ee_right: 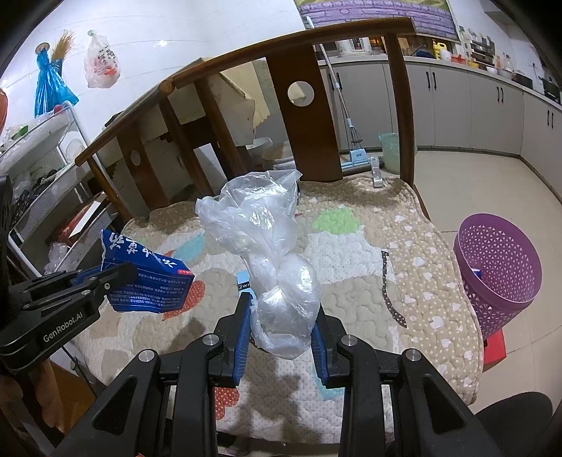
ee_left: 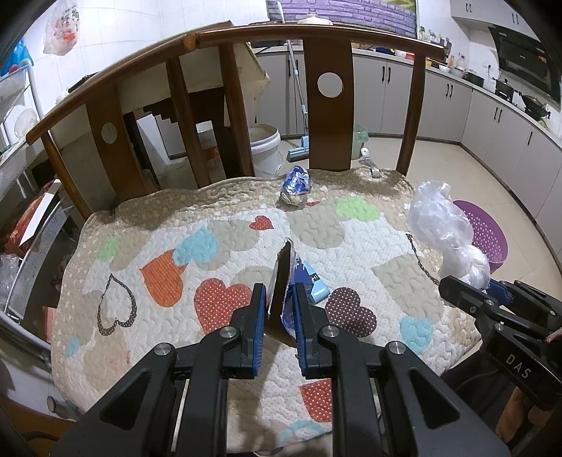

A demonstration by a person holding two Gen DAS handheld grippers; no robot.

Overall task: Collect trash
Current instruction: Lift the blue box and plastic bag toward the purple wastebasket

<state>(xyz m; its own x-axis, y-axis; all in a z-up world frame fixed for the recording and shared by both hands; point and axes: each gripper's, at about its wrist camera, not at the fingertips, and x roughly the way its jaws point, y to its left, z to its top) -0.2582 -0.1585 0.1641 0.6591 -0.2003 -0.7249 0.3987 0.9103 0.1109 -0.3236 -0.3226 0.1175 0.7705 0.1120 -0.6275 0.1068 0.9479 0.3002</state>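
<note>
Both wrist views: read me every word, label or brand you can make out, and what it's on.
"DAS": black body of the right gripper.
"GenRobot.AI": black body of the left gripper.
Flattened blue cardboard box: white Chinese characters and fine print, too small to read.
Hanging white plastic bag: red print, blurred.

A kitchen: white tiled wall, pale tiled floor, grey cabinets along the right, wooden chair backs, a wire shelf rack at left.

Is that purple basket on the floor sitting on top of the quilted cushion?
No, the purple basket stands on the tiled floor beside the chair, off the right edge of the quilted cushion.
</note>
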